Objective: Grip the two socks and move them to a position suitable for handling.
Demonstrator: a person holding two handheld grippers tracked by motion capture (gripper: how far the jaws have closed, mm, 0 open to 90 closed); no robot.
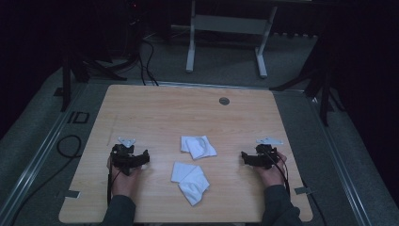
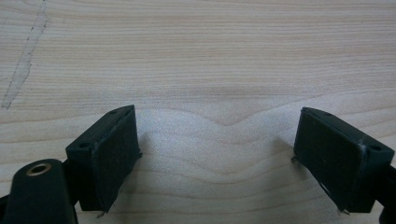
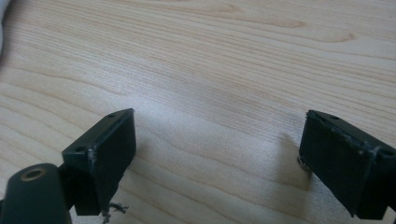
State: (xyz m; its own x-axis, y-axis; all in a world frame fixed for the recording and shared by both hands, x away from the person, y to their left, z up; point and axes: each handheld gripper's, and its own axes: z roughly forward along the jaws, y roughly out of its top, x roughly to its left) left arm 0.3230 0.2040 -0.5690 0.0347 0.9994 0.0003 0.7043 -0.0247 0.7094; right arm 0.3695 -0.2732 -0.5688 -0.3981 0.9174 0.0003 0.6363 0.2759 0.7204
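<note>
Two crumpled white cloths lie in the middle of the wooden table (image 1: 155,113): one farther away (image 1: 198,147), the other nearer the front edge (image 1: 190,181). My left gripper (image 1: 129,153) rests on the table to the left of them, held in a hand, and my right gripper (image 1: 254,155) rests to their right. In the left gripper view my left gripper (image 2: 219,154) stands open over bare wood. The right gripper (image 3: 219,158) in its own view is open too, with nothing between the jaws. A sliver of white cloth (image 3: 3,18) shows at that view's top left edge.
A small round grey cap (image 1: 224,100) sits in the tabletop near its far edge. A white desk frame (image 1: 226,33) stands on the floor beyond the table. Black cables (image 1: 70,146) lie on the floor at the left, and dark stands flank the table.
</note>
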